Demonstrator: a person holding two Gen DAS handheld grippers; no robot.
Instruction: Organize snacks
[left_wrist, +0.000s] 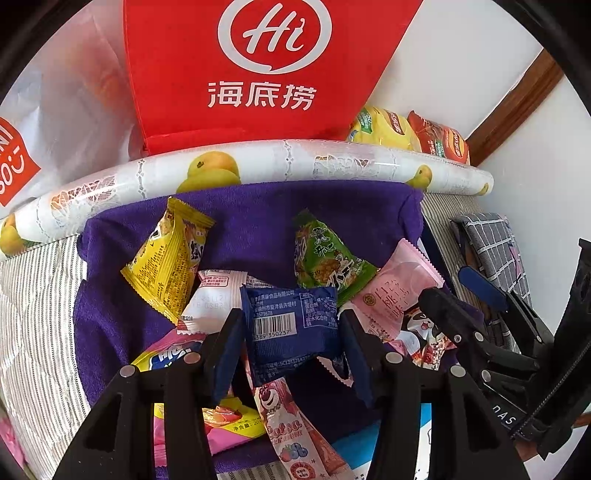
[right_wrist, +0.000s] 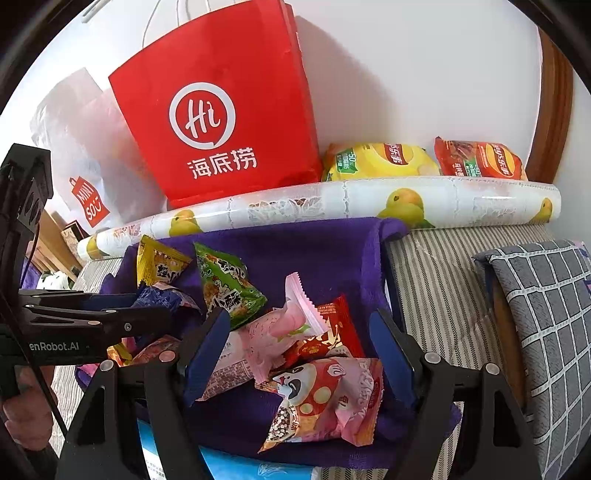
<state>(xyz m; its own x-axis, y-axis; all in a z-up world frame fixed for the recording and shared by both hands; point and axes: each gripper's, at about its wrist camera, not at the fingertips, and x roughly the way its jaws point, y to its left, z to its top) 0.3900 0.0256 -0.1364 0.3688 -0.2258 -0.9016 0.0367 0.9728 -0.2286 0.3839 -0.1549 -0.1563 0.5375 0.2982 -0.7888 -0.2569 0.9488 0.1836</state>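
Several snack packets lie on a purple cloth (left_wrist: 258, 221). My left gripper (left_wrist: 291, 332) has its jaws on both sides of a dark blue packet (left_wrist: 291, 325) and holds it. Around it lie a yellow packet (left_wrist: 170, 258), a green packet (left_wrist: 325, 258), a white packet (left_wrist: 210, 299) and a pink packet (left_wrist: 391, 291). My right gripper (right_wrist: 299, 343) is open over a pink packet (right_wrist: 273, 336), a red packet (right_wrist: 332, 332) and a panda-print packet (right_wrist: 325, 398). The left gripper (right_wrist: 147, 306) shows at the left of the right wrist view, with the blue packet (right_wrist: 162, 299) in it.
A red paper bag (right_wrist: 221, 110) stands behind a rolled fruit-print sheet (right_wrist: 332, 210). Yellow (right_wrist: 380, 160) and red (right_wrist: 480, 160) chip bags lie against the wall. A grey checked cushion (right_wrist: 546, 314) is at the right. A white plastic bag (right_wrist: 81, 155) is at the left.
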